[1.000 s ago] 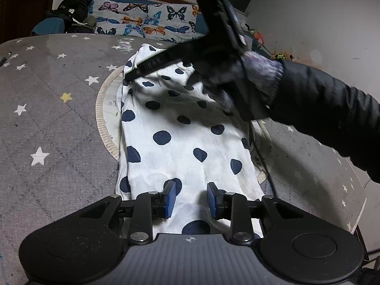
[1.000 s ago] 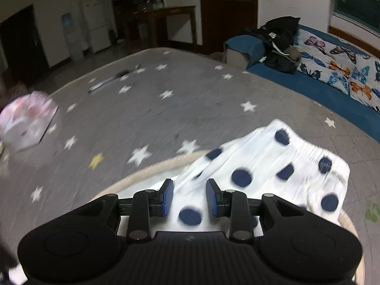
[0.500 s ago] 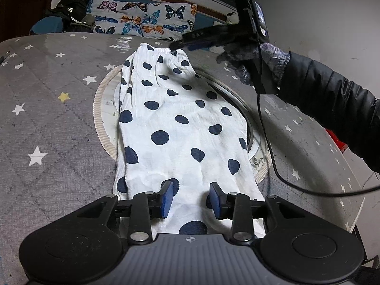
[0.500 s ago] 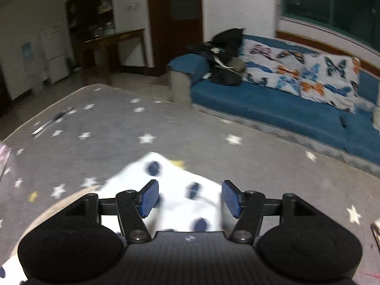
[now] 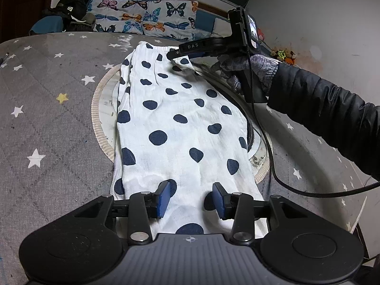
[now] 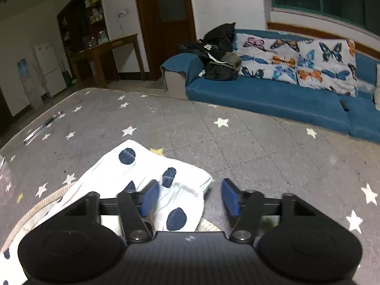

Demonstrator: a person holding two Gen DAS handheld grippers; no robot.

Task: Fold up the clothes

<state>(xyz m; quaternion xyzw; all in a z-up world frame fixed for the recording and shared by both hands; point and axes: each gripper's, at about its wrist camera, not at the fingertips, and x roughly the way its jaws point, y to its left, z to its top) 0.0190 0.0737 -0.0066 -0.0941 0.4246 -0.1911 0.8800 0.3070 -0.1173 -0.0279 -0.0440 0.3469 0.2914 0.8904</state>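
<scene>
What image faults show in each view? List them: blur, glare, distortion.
Left wrist view: sharp, strong fisheye bending at the edges, a glare patch on the grey star cover beyond the polka-dot garment. Right wrist view: dim room, slight blur around the right claw.

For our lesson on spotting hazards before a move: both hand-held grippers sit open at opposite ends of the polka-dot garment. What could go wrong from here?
1. The right hand-held gripper has only one finger over the polka-dot garment corner; closing may miss the cloth.
2. Its black cable trails beside the garment and could snag a fold.
3. The left hand-held gripper may pinch just one layer, folding crooked.
</scene>
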